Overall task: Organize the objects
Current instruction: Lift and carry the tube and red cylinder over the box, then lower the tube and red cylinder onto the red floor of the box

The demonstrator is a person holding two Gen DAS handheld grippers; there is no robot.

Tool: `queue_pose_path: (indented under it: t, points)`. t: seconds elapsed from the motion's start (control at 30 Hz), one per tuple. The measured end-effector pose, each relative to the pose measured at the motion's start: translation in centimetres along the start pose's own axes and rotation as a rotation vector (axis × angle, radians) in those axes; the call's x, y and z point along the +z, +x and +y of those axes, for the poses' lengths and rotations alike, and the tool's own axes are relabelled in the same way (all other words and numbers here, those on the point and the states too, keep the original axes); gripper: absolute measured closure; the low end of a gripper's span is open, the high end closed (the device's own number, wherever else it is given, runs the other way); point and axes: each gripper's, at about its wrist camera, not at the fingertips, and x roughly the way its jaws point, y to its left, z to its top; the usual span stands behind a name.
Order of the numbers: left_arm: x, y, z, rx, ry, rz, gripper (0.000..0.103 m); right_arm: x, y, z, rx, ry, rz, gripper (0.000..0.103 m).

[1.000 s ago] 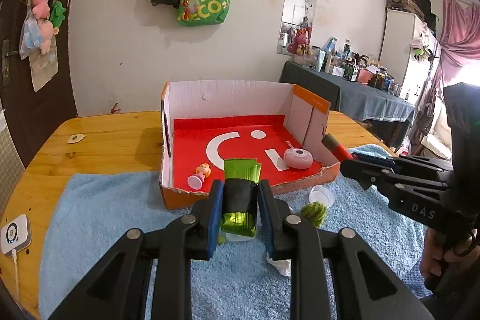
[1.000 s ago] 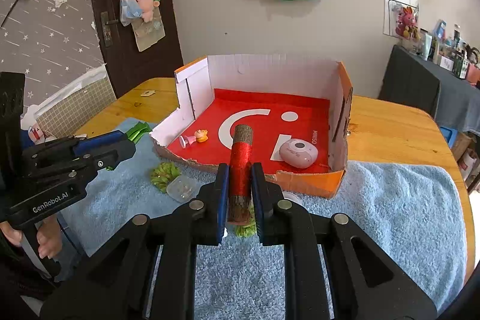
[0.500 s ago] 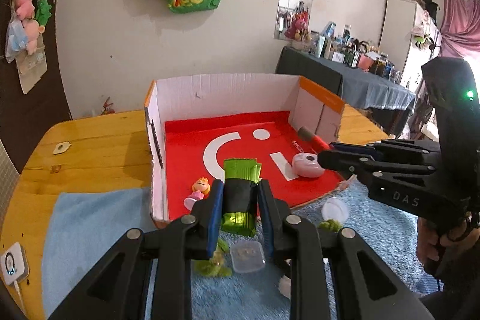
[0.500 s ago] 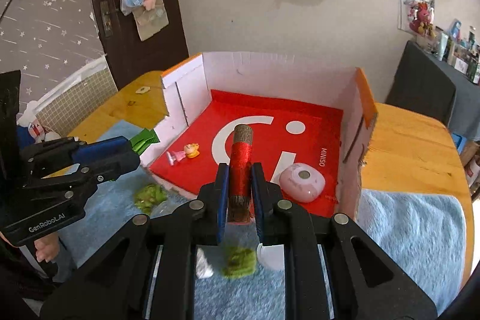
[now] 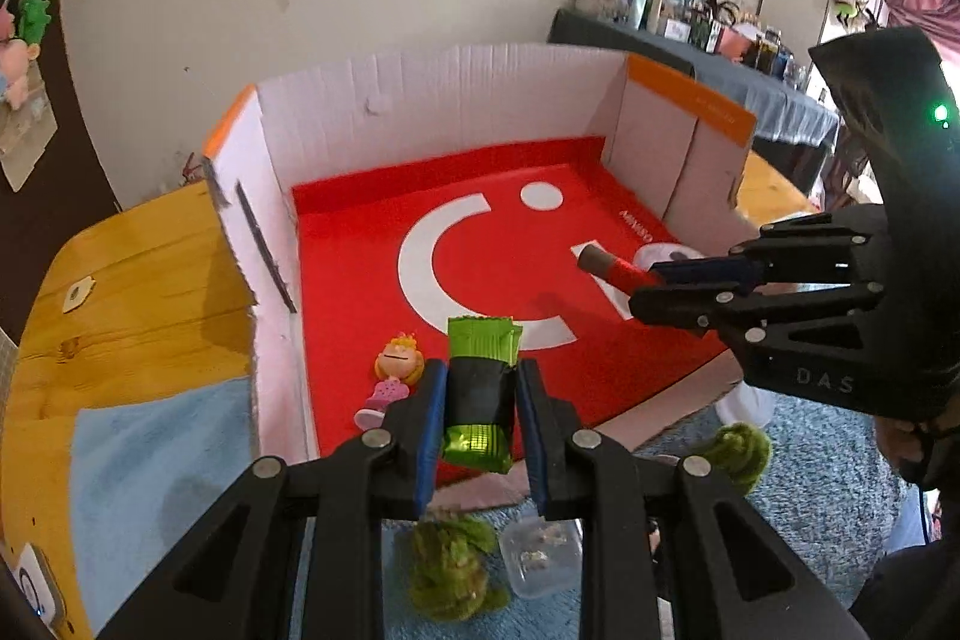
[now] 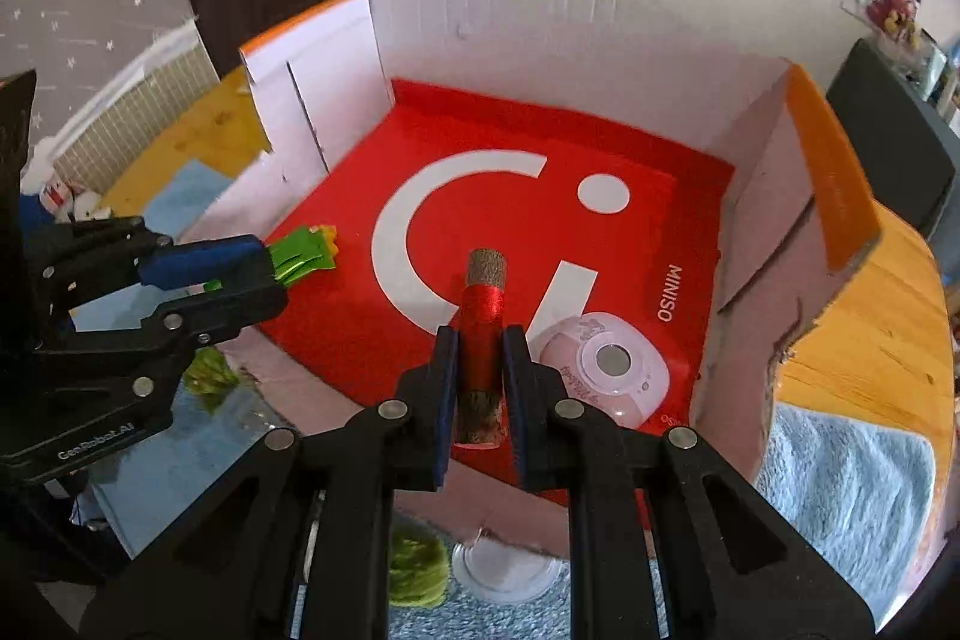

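Drop-off step, I'd say: left gripper (image 5: 480, 403) is clamped on the green foil packet (image 5: 480, 382) and right gripper (image 6: 478, 388) on the red-wrapped stick (image 6: 480, 334), both hanging over the front part of the cardboard box (image 5: 432, 100), above its red floor. Next move calls for lowering each and releasing onto bare floor. Already in the box: small doll figure (image 5: 393, 370) near its left wall, pink round case (image 6: 603, 370) near its right wall; 2 green fuzzy clumps (image 5: 450, 562) and a clear lid sit on the blue towel (image 5: 150, 466) just outside its front edge.
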Motion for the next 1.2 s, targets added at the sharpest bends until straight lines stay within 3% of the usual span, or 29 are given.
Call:
queue_pose_path:
  t: [0.13, 0.43, 1.2]
  points:
    - [0.2, 1.1, 0.2, 0.002, 0.015, 0.032, 0.078, 0.3, 1.0, -0.4, 0.051, 0.01, 0.06, 0.089]
    - [0.1, 2.7, 0.0, 0.014, 0.051, 0.081, 0.078, 0.4, 2.0, -0.4, 0.032, -0.021, 0.135, 0.089]
    - [0.1, 3.3, 0.2, 0.013, 0.053, 0.111, 0.078, 0.3, 2.3, -0.2, 0.031, -0.04, 0.161, 0.088]
